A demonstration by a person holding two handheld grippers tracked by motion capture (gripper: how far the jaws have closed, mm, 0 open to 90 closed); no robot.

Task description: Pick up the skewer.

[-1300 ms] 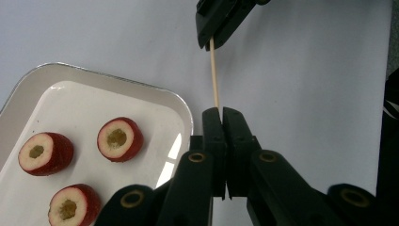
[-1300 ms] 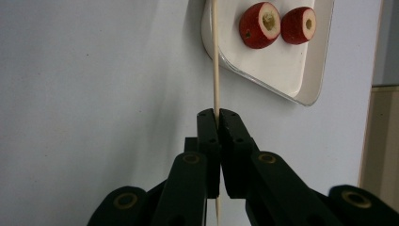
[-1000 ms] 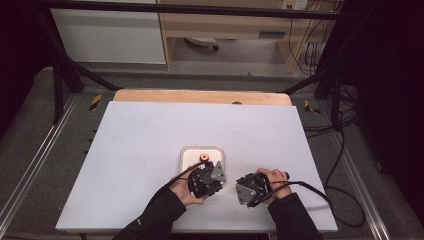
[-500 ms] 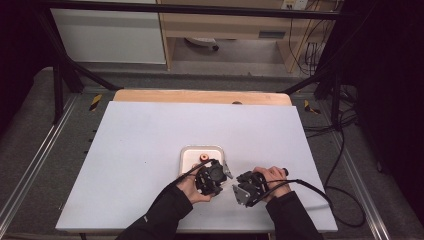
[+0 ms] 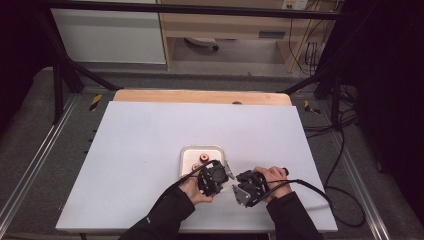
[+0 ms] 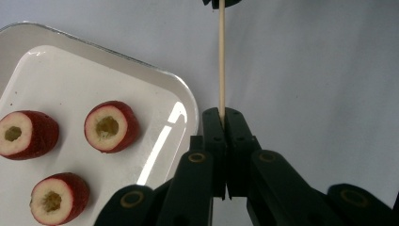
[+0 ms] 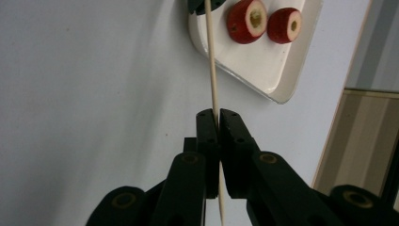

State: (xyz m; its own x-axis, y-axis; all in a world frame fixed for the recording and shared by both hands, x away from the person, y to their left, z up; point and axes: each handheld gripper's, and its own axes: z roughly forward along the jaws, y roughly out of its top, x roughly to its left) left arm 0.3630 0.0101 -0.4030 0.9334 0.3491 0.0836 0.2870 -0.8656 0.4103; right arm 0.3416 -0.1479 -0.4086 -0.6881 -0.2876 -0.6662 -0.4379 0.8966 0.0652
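Note:
A thin wooden skewer (image 6: 221, 56) spans between my two grippers, just right of a white tray (image 6: 61, 80) holding cored red fruit slices (image 6: 111, 126). My left gripper (image 6: 221, 113) has just been closing and is shut on one end of the skewer. My right gripper (image 7: 217, 113) has just been opening. A narrow slit shows between its jaws, and the skewer (image 7: 210, 56) still runs through it. In the high view, the left gripper (image 5: 226, 172) and right gripper (image 5: 237, 189) face each other tip to tip at the tray's (image 5: 187, 150) near right corner.
The white table (image 5: 150, 150) has open room to the left and behind the tray. A wooden board (image 5: 200, 96) lines its far edge. Two red slices (image 7: 247, 14) lie on the tray (image 7: 263, 61) beyond the skewer's far end. Cables trail off the right side.
My left gripper has shifted slightly right, toward the right gripper, so the two now stand closer together. The right hand has stayed where it was.

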